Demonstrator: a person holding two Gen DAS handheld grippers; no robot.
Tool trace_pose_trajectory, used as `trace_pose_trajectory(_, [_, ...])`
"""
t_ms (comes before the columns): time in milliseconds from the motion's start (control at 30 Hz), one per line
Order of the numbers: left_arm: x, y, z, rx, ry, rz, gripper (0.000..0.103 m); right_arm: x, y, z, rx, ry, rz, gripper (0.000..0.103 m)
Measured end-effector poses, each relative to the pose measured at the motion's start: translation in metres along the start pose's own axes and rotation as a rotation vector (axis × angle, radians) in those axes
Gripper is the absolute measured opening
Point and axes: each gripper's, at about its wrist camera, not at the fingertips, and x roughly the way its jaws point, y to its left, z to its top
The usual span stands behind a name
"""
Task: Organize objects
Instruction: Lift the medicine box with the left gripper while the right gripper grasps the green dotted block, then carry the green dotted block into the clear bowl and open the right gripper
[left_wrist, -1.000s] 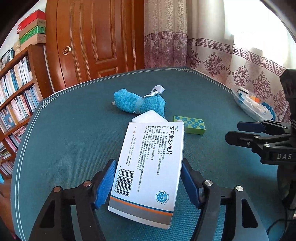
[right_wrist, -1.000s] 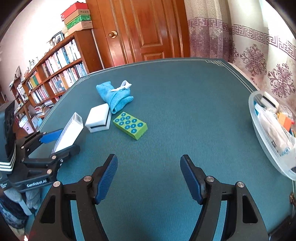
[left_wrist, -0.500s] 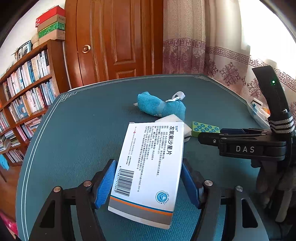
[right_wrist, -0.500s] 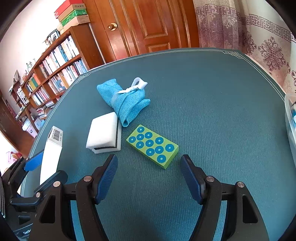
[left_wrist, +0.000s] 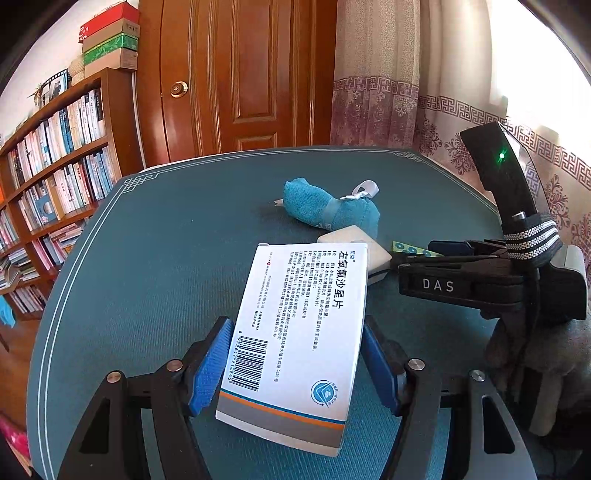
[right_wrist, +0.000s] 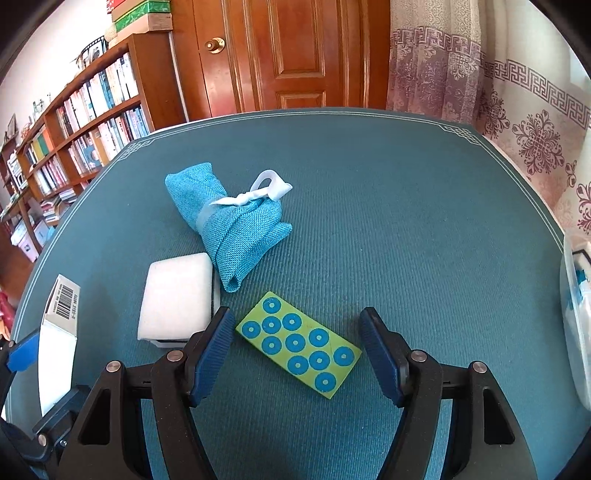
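Medicine box (left_wrist: 299, 343) sits clamped between my left gripper (left_wrist: 297, 363) pads above the teal table (left_wrist: 155, 258). My right gripper (right_wrist: 295, 343) hangs spread wide, jaws either side of the green dotted block (right_wrist: 299, 343), beside the white sponge (right_wrist: 177, 299) and rolled blue towel (right_wrist: 236, 221).

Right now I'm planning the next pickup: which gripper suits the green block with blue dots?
Right gripper: open, jaws straddling the green dotted block. Left gripper holds the white medicine box.
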Motion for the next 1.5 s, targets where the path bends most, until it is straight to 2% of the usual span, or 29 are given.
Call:
trace_pose_trajectory(167, [0.000,0.000,-0.001,0.002,0.000,0.000,0.072,-0.011,-0.009,-0.013,-0.012,-0.005,0.026,0.065])
trace_pose_trajectory(500, [0.001,-0.004,0.000,0.014,-0.002,0.004,0.072,-0.046,-0.035,-0.046,0.043,-0.029,0.073,0.065])
trace_pose_trajectory(767, [0.000,-0.011,0.000,0.033,-0.003,0.001,0.072,-0.068,-0.049,-0.056,0.062,-0.054,0.077,0.065])
trace_pose_trajectory(1067, [-0.004,-0.023,-0.001,0.043,0.004,-0.011,0.072,-0.098,-0.087,-0.060,0.106,-0.098,0.021,0.065])
trace_pose_trajectory(1500, [-0.008,-0.054,0.002,0.067,0.015,-0.040,0.072,-0.130,-0.167,-0.058,0.203,-0.169,-0.106,0.065])
